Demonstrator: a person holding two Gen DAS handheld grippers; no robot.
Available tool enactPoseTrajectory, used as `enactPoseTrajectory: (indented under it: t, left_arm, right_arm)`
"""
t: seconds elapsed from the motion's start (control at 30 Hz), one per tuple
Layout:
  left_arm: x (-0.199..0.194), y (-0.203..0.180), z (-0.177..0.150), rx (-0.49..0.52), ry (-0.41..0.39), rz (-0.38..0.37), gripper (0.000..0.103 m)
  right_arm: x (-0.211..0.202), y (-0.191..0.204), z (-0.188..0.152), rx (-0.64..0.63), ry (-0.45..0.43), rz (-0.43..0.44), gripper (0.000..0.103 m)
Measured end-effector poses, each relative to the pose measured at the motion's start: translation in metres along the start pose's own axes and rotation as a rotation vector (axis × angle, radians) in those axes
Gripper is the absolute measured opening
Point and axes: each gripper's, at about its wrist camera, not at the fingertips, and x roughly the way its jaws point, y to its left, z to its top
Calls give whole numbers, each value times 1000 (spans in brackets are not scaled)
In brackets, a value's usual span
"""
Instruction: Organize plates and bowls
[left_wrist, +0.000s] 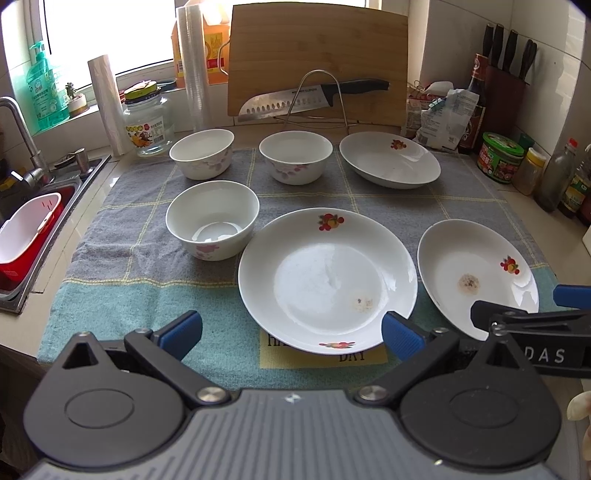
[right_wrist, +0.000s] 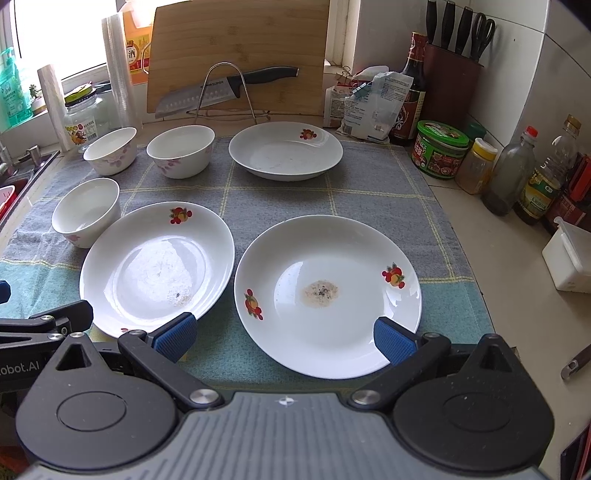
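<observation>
Left wrist view: three bowls (left_wrist: 212, 218) and three plates (left_wrist: 327, 277) lie unstacked, seemingly nothing sorted; both grippers' jaws spread, empty

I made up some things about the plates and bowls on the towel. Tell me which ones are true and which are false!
1. There are three bowls on the towel. True.
2. All the plates are stacked in one pile. False: the three plates lie apart, none on another.
3. The right gripper is holding a plate. False: its jaws are open and hold nothing.
4. A knife rests on a wire rack in front of the cutting board. True.
5. The left gripper is open. True.
</observation>
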Motion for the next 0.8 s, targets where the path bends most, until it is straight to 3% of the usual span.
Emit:
enactPoseTrajectory:
  t: [0.8]
  left_arm:
    - [0, 0, -1, 5, -9, 2, 102]
  right_arm:
    - [-3, 4, -1, -2, -9, -20, 103]
